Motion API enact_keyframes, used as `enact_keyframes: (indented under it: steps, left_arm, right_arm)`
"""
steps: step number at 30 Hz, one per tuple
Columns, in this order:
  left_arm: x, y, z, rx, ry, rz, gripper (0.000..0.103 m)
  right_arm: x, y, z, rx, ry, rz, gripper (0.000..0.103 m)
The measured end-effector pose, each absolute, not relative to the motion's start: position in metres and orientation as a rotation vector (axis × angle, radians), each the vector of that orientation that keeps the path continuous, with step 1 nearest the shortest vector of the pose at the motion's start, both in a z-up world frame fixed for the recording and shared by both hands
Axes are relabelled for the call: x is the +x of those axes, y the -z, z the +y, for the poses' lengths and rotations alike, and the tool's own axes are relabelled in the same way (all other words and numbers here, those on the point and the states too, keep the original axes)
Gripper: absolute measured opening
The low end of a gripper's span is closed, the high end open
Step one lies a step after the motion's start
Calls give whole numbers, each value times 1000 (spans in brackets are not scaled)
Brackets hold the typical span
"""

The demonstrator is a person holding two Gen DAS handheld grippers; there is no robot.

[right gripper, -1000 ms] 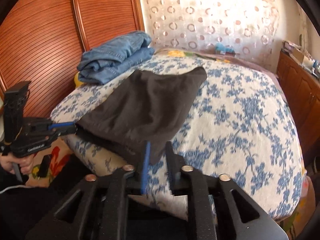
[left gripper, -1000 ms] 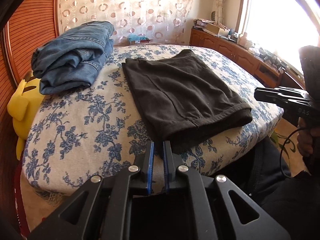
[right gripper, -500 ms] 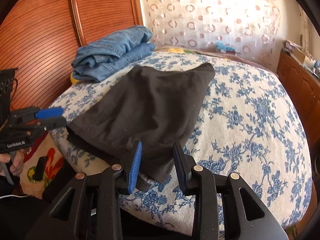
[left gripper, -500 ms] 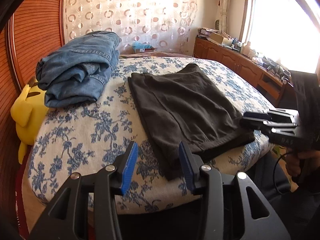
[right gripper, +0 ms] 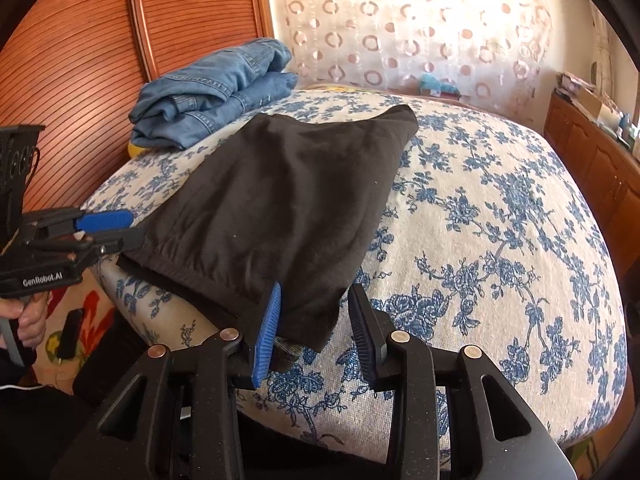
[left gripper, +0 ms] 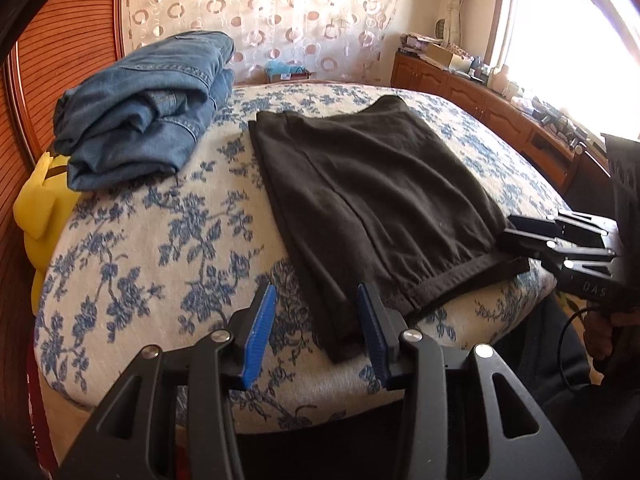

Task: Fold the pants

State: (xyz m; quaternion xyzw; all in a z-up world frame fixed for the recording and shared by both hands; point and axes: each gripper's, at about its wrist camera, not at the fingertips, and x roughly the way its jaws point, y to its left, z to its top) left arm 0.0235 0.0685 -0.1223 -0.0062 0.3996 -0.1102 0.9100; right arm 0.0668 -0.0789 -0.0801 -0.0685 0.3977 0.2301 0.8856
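The black pants point(left gripper: 372, 196) lie folded flat on the blue-flowered bed cover point(left gripper: 160, 240), waistband at the near edge. They also show in the right wrist view point(right gripper: 280, 208). My left gripper point(left gripper: 316, 320) is open and empty, its jaws either side of the pants' near left corner. My right gripper point(right gripper: 312, 320) is open and empty at the near right corner, which lies between its jaws. Each gripper shows in the other's view, the right point(left gripper: 532, 232) and the left point(right gripper: 108, 228), by the waistband ends.
Folded blue jeans point(left gripper: 148, 108) lie at the far left of the bed over a yellow plush toy point(left gripper: 40, 208). A ribbed wooden headboard point(right gripper: 80, 60) stands on the left. A wooden cabinet point(left gripper: 500, 104) with clutter runs under the window on the right.
Both grippers were shut a second ago and have opened. Both have moved in toward the near corners of the black pants.
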Motion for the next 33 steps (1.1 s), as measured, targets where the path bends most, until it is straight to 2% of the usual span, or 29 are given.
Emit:
enact_keyframes:
  steps: [11, 17, 29, 33]
  left_arm:
    - [14, 124, 64, -13, 213, 824, 41]
    - [13, 124, 62, -19, 240, 831, 36]
    - [14, 126, 63, -42, 252, 832, 35]
    - [13, 126, 61, -47, 277, 827, 22]
  right_arm:
    - [61, 86, -85, -135, -478, 845, 41]
    - [57, 86, -82, -137, -491, 844, 41]
    - [56, 87, -79, -140, -500, 843, 41]
    - [56, 87, -79, -139, -501, 843, 41]
